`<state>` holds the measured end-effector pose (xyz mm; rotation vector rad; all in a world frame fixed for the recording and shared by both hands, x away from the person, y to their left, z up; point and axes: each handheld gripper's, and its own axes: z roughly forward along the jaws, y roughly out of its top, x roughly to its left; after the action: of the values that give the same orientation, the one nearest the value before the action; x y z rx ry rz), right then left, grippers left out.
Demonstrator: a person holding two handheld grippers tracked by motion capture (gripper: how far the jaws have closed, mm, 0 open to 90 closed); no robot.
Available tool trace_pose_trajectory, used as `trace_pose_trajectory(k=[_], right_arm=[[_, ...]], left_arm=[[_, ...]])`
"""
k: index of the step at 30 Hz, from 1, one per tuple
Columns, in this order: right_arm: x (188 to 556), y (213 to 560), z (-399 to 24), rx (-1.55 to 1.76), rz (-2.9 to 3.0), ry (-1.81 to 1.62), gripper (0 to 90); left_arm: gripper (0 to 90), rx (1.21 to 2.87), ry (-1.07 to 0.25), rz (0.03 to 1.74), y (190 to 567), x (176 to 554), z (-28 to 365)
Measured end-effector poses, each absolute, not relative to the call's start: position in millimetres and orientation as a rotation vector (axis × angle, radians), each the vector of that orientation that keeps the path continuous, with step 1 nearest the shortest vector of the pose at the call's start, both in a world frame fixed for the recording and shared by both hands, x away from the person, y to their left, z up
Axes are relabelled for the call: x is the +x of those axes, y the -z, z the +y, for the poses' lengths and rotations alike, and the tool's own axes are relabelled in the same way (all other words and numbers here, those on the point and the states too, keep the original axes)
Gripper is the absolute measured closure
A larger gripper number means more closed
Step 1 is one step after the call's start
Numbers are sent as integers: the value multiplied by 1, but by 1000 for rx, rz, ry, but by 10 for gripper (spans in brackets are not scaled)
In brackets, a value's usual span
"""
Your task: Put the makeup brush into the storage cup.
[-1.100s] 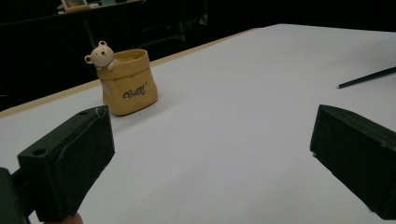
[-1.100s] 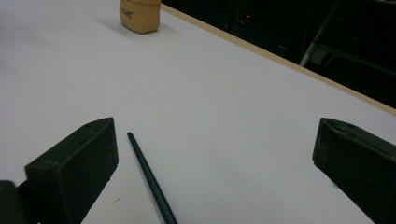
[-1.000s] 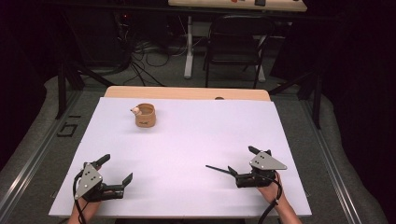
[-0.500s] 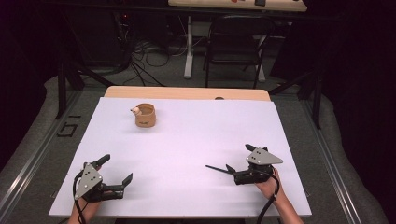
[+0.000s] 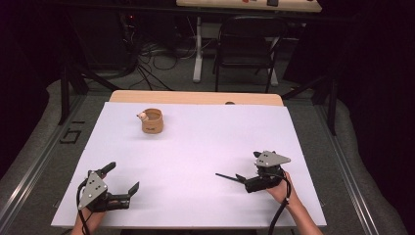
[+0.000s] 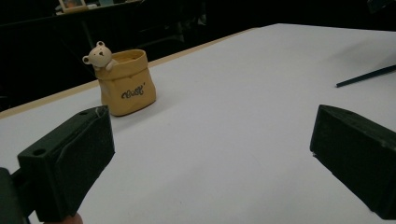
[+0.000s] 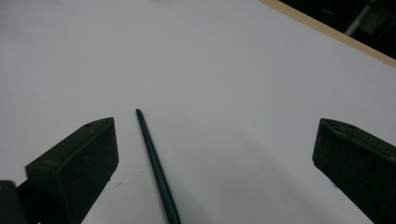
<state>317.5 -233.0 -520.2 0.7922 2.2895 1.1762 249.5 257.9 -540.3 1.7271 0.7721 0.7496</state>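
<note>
Resting low on white table (image 5: pixel 205 147): left gripper (image 5: pixel 122 182), right gripper (image 5: pixel 244 172), both jaws wide; dark stick (image 7: pixel 156 168) btwn right jaws; dim room.

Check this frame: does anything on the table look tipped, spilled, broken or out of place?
Nothing stands out. The bear-topped pouch pot stands upright on the white table, unspilled. The thin dark stick lies flat between the open jaws of the right claw, untouched. The left claw is open and apart from both.

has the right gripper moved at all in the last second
Yes, slightly. In the high view the right gripper has edged toward the far side of the table, judged against its near edge; the pot stayed put.
</note>
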Motion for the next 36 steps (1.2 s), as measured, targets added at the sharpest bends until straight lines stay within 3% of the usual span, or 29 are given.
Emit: trace_pose_trajectory(k=[36], right_arm=[[343, 504, -207, 640, 2696, -729, 0]], left_arm=[[0, 1728, -756, 768, 540, 249, 258]])
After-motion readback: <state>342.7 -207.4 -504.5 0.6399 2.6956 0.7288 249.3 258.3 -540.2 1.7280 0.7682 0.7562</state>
